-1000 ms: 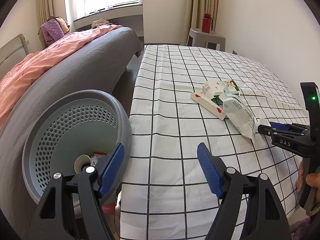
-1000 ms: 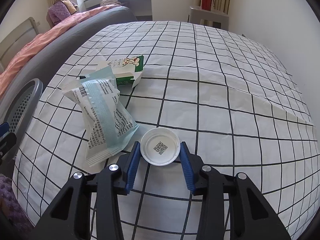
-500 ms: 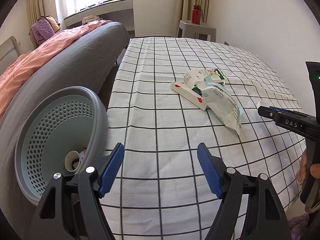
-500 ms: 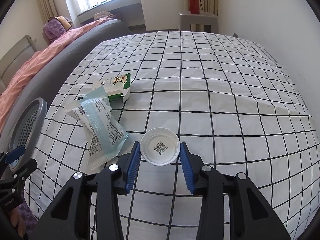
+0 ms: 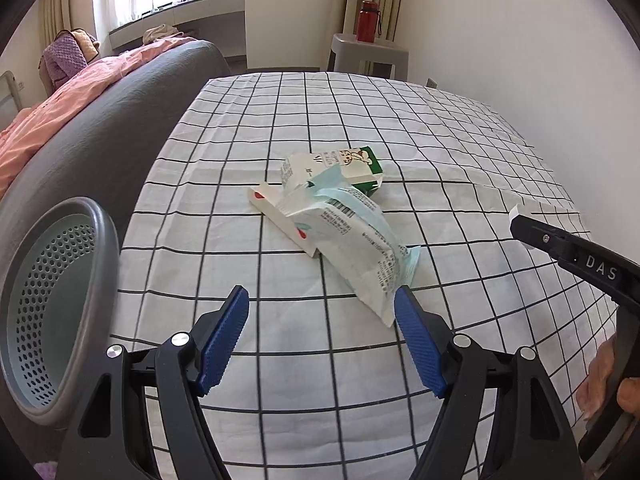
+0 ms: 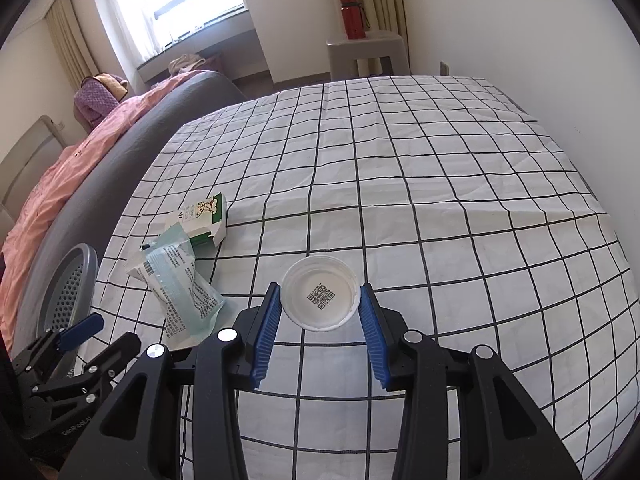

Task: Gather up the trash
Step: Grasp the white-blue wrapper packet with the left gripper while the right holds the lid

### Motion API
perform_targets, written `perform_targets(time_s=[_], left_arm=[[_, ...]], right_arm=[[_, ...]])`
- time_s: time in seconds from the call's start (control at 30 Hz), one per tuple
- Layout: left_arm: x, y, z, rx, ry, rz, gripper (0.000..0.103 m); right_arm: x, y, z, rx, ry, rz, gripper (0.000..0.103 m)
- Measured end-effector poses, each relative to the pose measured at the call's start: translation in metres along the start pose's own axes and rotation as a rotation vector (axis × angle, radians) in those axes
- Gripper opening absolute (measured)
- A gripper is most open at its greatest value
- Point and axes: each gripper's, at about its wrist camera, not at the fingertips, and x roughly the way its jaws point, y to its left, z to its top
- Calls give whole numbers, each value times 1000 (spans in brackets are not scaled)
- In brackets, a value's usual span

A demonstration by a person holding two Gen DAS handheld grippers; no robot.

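While the right gripper [image 6: 319, 312] clamps the lid [image 6: 319, 298], swing it over the basket [image 6: 68, 280]; left gripper [image 5: 322, 336] sits wide apart

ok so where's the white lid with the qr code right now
In the right wrist view, the white lid sits between the right claw fingers, above the checked cloth, just right of the teal-striped wrapper.

Black-checked white cloth [image 6: 440, 184], seemingly grey basket [image 5: 60, 308]
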Motion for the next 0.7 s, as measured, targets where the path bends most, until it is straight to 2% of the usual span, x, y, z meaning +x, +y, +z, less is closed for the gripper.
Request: perform_targets(time_s=[0.27, 0.6, 0.7], left_arm=[[24, -20, 15, -26, 14, -6, 72], [53, -24, 21, -66, 34, 6, 71], [56, -21, 20, -77, 44, -6, 57]], right_arm=[[-10, -11, 5, 27, -19, 20, 39], [-22, -11, 7, 26, -42, 46, 39], [-22, -10, 6, 22, -41, 48, 39]])
